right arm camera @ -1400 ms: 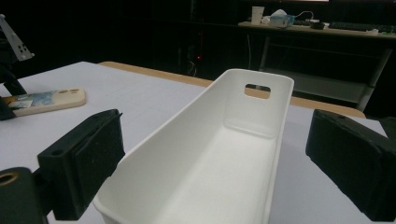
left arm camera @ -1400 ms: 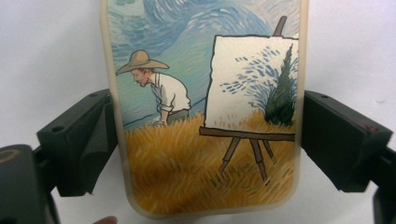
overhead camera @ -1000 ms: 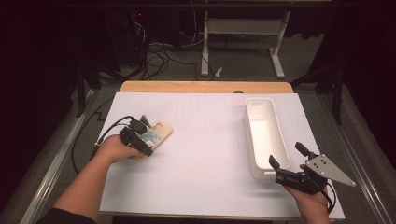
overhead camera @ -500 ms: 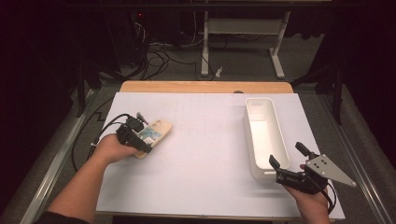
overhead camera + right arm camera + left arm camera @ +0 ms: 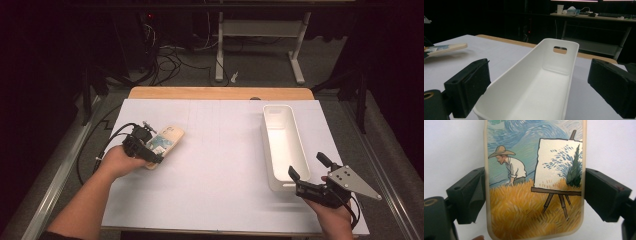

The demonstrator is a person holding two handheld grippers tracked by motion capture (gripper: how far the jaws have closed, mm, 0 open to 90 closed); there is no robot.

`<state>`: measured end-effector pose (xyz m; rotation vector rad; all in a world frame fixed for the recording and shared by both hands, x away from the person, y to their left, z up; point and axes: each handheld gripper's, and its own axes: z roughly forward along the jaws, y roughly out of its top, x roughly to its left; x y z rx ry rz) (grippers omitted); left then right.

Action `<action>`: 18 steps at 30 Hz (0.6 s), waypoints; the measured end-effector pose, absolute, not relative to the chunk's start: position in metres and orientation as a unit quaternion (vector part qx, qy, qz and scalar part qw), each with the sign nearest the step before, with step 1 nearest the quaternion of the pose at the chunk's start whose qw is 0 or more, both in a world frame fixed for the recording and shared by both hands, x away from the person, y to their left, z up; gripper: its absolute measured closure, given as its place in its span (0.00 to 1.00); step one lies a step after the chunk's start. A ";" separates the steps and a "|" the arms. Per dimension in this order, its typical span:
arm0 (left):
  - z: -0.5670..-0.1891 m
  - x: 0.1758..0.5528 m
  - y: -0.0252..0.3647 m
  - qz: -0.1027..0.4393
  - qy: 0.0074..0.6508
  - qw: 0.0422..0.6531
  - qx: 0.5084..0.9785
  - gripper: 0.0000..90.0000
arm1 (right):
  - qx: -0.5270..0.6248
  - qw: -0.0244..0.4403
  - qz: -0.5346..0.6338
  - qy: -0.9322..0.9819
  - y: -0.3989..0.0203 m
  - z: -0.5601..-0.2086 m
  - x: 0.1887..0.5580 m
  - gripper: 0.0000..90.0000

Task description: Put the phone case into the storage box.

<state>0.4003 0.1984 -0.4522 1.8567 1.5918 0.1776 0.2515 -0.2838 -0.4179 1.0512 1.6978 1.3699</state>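
Observation:
A phone case (image 5: 534, 182) printed with a painter in a straw hat, a wheat field and an easel sits between my left gripper's (image 5: 534, 195) jaws, and both pads press on its long edges. In the high view the left gripper (image 5: 155, 150) holds that case (image 5: 169, 139) at the table's left, slightly above the white sheet. My right gripper (image 5: 307, 166) stands open at the near right, its jaws either side of the near end of a long white bin (image 5: 278, 106). In the right gripper view the bin (image 5: 524, 72) is empty and the right gripper's (image 5: 539, 85) pads stay clear of its walls.
A white sheet (image 5: 225, 165) covers the table, with a wooden strip (image 5: 220, 92) along the far edge. Black cables (image 5: 95, 150) trail off the left side. Desk legs and more cables stand on the dark floor beyond.
The left gripper with the case has edged a touch to the left. The right gripper has stayed where it was.

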 end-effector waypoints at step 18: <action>-0.450 0.371 0.200 0.073 0.596 0.436 0.670 0.14 | 0.405 0.352 0.530 0.657 -0.282 -0.418 0.251 0.06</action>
